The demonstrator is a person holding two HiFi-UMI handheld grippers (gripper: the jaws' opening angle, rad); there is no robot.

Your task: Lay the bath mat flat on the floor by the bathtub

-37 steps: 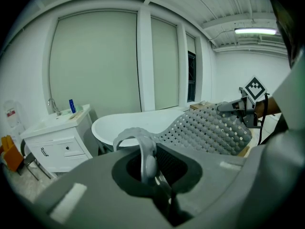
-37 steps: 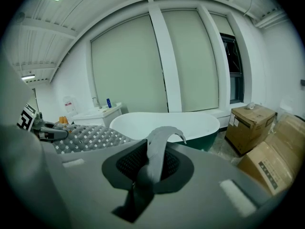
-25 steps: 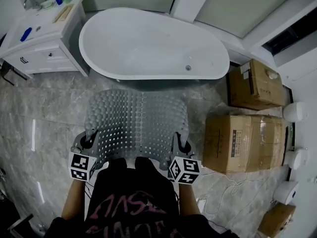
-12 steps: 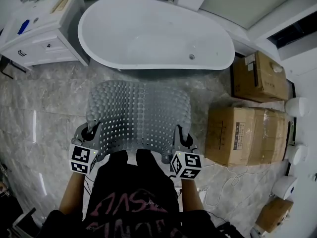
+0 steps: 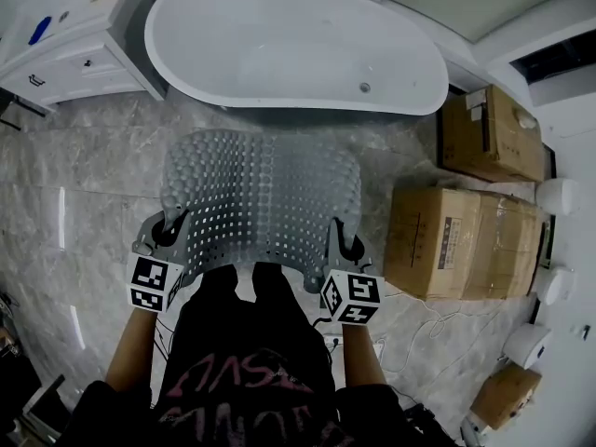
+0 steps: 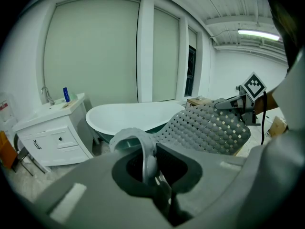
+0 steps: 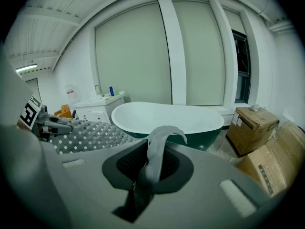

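- Grey perforated rubber bath mat (image 5: pixel 256 208): held bowed over grey marble floor (image 5: pixel 84 184), near white oval bathtub (image 5: pixel 279 45).
- Left hand-held gripper (image 5: pixel 168 231), right hand-held gripper (image 5: pixel 343 242): each clamped on a near mat corner.
- White vanity cabinet (image 5: pixel 65 59) left of the tub, brown cardboard boxes (image 5: pixel 456 240) right.

Black T-shirt (image 5: pixel 247 361), reddish print, perhaps lettering; grey left gripper (image 5: pixel 168 229), right gripper (image 5: pixel 344 237) with black-white marker cubes (image 5: pixel 351 298).

Bathroom, freestanding bathtub (image 5: pixel 289 49), white vanity (image 5: pixel 70 40), marble floor (image 5: pixel 84 184)
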